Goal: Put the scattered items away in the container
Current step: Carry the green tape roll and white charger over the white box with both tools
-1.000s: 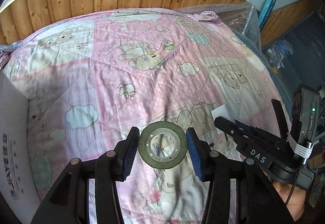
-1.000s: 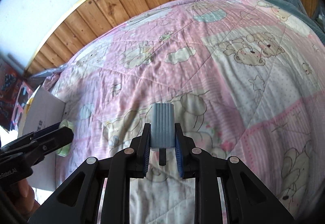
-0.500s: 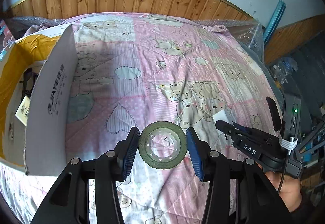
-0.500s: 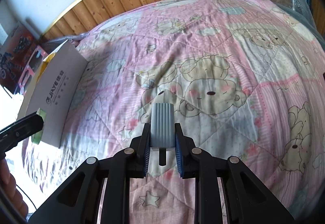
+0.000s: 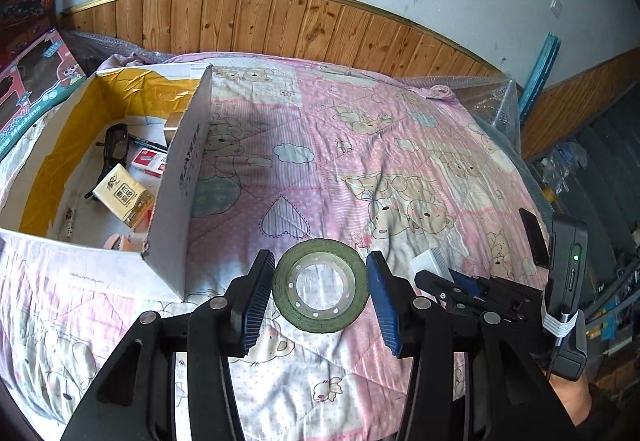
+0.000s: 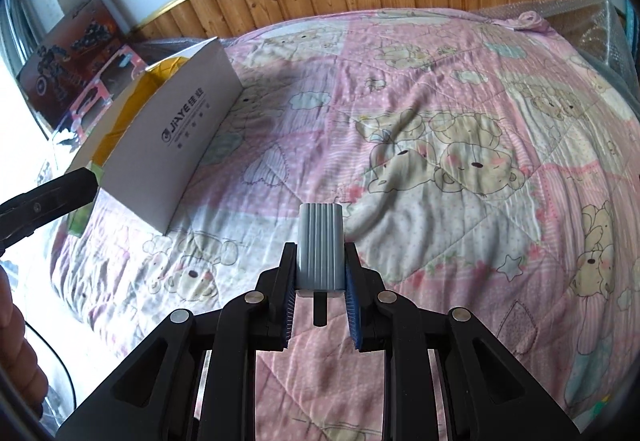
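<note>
Carry-to-box step, both loads lifted, nothing dropped yet.

Far left: cardboard box (image 5: 182,177) on the quilt (image 5: 360,145), open top, already holding glasses, small packets, a pen.

Just right of the box's near corner: left gripper (image 5: 320,291), clenched on green tape roll (image 5: 320,291), roll flat-face to camera, pinched at its sides, held above the quilt, pointing forward past the box wall. Next move, judged: swing left over the white wall, lower inside, release.

Further right of the box, well apart: right gripper (image 6: 320,273), clamped on grey ribbed case (image 6: 320,251), case upright between the pads, level pose over the quilt. Needed next: longer traverse toward the box, staying clear of the left tool, then drop in.
</note>
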A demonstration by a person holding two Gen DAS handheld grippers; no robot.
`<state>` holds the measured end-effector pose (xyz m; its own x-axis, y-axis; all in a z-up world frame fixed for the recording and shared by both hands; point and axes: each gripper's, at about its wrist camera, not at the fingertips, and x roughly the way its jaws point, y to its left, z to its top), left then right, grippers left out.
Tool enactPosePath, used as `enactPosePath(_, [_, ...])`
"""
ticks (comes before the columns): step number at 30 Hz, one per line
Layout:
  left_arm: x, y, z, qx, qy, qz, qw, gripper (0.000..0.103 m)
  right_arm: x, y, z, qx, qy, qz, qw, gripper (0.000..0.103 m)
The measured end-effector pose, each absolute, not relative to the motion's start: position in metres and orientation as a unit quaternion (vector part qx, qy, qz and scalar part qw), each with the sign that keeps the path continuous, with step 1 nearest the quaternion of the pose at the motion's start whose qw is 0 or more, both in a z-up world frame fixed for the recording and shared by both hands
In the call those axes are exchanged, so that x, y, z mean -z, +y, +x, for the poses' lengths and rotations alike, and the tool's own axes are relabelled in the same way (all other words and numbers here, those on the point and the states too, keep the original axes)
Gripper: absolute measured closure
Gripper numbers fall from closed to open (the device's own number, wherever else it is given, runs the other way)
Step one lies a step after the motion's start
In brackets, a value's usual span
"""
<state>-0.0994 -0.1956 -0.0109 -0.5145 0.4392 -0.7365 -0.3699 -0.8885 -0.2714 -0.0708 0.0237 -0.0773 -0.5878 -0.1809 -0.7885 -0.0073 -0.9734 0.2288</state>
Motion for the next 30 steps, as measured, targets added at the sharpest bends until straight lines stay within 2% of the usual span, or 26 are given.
enactPosePath(23, [-0.006,-0.337,-0.084,-0.895,-0.138,-0.399,0.143,0.054,0.016,-0.106,-0.091,0.888,-0.018,0.418,0.19,0.081])
enactPosePath(30, [-0.009,-0.364,-0.1,-0.903,-0.136,-0.395,0.104,0.054,0.006,-0.131,-0.114,0.879,-0.012,0.42,0.226,0.081])
